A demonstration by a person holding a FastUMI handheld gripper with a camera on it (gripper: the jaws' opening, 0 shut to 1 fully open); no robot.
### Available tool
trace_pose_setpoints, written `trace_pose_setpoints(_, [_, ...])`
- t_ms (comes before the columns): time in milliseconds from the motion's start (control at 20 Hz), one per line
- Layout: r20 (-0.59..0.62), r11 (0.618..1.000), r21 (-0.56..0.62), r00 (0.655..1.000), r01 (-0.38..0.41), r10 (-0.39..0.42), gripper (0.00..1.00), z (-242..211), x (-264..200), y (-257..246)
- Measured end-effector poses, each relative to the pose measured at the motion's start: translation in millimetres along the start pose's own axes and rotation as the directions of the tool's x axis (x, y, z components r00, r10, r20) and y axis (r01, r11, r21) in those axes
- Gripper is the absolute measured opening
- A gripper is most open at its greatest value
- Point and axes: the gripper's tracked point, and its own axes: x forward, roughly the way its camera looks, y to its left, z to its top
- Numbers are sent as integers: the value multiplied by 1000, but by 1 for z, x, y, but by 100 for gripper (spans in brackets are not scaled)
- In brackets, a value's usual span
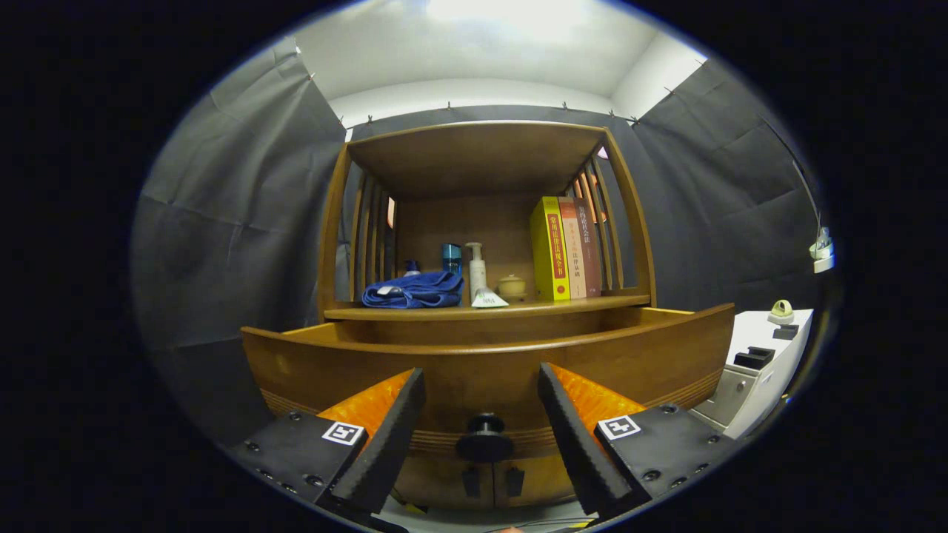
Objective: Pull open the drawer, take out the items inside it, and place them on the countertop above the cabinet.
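The drawer of the wooden cabinet stands pulled out towards the camera, its curved front panel spanning the space just ahead of the jaws and reaching past both of them to either side. Its round dark knob sits low on the front panel, between the jaws and touching neither. The jaws are spread wide, released, with nothing held; each one stands clear of the knob. What lies inside the drawer cannot be told, since the front panel hides its interior.

Beyond the drawer, above it, the countertop of the cabinet forms a shelf under a wooden top board, with slatted sides. On it, beyond the left jaw, lies a crumpled blue cloth. Just beside the cloth, towards the middle, stand a blue bottle and a white pump bottle, with a small white tube lying in front of the pump bottle. A small round lidded jar sits near them. Beyond the right jaw, a row of upright books leans close against the slatted side, a yellow one nearest the jar.

Well off beyond the right jaw, apart from the cabinet, stands a white table carrying a few small dark objects.
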Motion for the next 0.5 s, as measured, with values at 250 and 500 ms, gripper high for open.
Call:
trace_pose_setpoints(250, [-66,999,38,998,14,-12,99,-23,4,-6])
trace_pose_setpoints(500, [-88,998,51,996,32,-27,99,-29,6,-11])
